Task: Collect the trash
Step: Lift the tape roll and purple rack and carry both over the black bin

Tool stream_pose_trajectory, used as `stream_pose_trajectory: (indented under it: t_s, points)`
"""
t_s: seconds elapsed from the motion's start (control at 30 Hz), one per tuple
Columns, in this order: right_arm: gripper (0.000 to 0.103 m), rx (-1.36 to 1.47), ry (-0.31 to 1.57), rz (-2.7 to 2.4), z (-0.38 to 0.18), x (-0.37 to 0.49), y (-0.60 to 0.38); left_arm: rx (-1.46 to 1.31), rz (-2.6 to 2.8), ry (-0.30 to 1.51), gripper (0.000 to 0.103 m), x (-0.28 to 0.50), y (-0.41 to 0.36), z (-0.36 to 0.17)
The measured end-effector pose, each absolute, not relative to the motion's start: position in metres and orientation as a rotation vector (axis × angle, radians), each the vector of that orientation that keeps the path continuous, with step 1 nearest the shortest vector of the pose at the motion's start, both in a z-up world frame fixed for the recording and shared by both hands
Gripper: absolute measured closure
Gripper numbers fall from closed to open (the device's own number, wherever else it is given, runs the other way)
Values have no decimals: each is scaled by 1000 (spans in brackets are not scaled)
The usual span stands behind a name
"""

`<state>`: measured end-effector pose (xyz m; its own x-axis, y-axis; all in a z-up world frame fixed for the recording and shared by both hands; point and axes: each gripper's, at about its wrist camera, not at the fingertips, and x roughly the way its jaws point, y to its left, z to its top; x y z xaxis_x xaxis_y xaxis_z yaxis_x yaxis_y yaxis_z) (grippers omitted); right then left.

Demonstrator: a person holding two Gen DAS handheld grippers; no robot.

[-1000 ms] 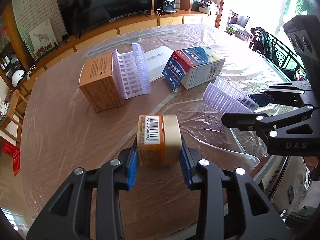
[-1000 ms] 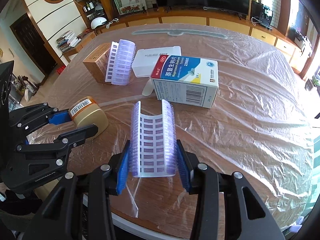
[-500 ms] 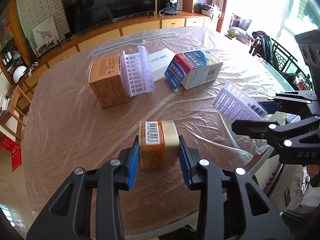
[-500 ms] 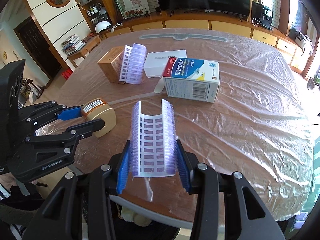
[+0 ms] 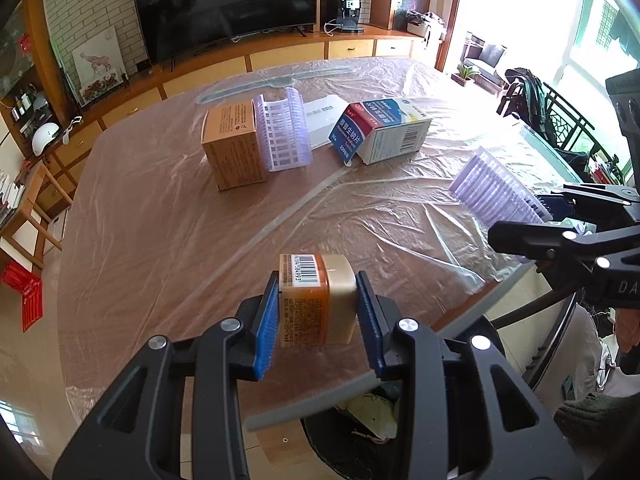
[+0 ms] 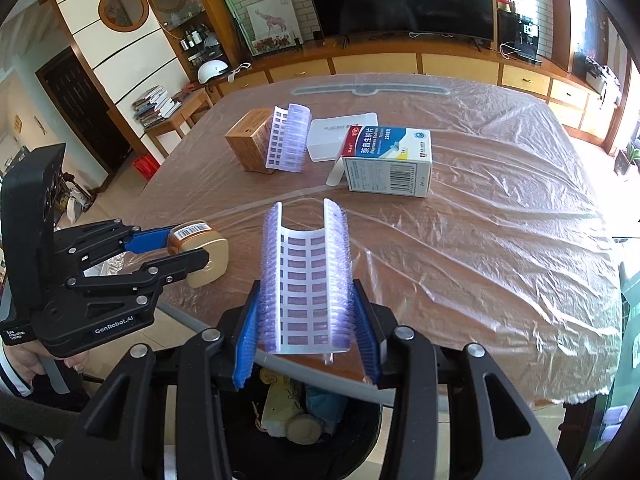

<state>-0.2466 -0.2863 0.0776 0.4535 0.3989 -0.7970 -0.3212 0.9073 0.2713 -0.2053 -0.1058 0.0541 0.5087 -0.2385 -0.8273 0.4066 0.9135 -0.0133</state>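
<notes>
L gripper (image 5: 316, 312) clamped jar (image 5: 316, 300), lid pointing right; R gripper (image 6: 306, 344) clamped tray (image 6: 306, 276), long axis pointing away, near table (image 6: 480, 240) edge; R view showed bin (image 6: 304, 420) contents.

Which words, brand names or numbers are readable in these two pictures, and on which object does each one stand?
"GenRobot.AI": black body of the left gripper.
"DA", cut off at the picture's edge: black body of the right gripper.
"Naproxen Sodium" in small print, with Chinese characters: blue and white medicine box.
Barcode digits on the small amber jar with a beige cap: too blurred.
Print on the brown cardboard box: too small.
</notes>
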Motion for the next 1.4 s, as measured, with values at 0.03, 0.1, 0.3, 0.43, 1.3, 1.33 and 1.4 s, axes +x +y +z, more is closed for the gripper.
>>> stream_pose_trajectory:
  t_s: [0.03,0.1,0.3,0.43,1.3,1.33,1.4]
  points:
    - [62,93,1005,446,79,-249,-288,191,-392,961,65,-207,-105,55]
    - [62,93,1001,443,81,-253,-288,186,-398,959,65,-212,-105,57]
    - [62,87,1000,433,83,-264,-289,205,-410,956,65,-226,-104,60]
    - [62,90,1003,431,84,-272,-291,213,-418,957,65,-234,-103,61]
    - [62,49,1042,493,80,-317,-286,274,-522,947,65,-287,-112,65]
    - [62,44,1048,501,79,-319,-285,277,-526,950,65,-289,-112,65]
    - [62,38,1057,514,78,-322,-283,279,-541,955,65,-292,-114,64]
